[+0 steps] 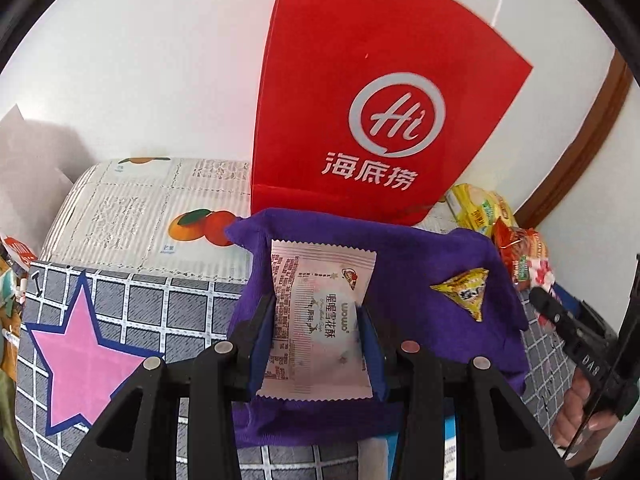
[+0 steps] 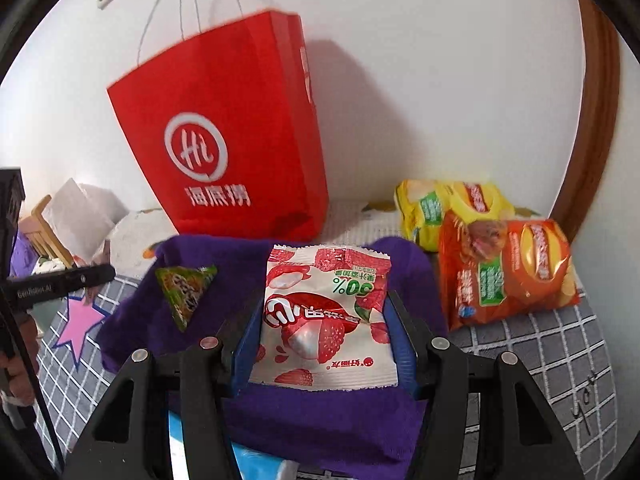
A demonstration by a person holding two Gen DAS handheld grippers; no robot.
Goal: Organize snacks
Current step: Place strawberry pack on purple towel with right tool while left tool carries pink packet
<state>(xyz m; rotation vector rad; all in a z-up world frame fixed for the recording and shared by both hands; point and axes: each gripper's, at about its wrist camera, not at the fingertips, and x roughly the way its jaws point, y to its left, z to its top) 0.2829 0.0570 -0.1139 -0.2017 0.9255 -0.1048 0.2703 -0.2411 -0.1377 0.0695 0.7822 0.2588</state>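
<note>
Nearest in the left wrist view: left gripper (image 1: 318,312), jaws pinching a pale pink-and-white snack packet (image 1: 318,316) by its two long edges, held above a purple cloth (image 1: 424,280). In the right wrist view: right gripper (image 2: 324,320), jaws clamped on a white packet printed with red lychees (image 2: 324,312), also over the purple cloth (image 2: 344,420). Spread under both, covering the near part of a grey checked bedcover (image 1: 160,300) with a pink star (image 1: 80,348). Resting on the cloth toward its right edge in the left view, a small yellow triangular snack (image 1: 466,292). Beyond the cloth's far edge, upright against the white wall, a red paper bag (image 1: 360,100) with a white logo. At the far right corner of the bed, beside the bag, yellow chip bags (image 2: 448,208) and, nearer, an orange chip bag (image 2: 508,272) touching them. At the right edge of the left view, a hand (image 1: 576,412) on the other gripper's handle.
</note>
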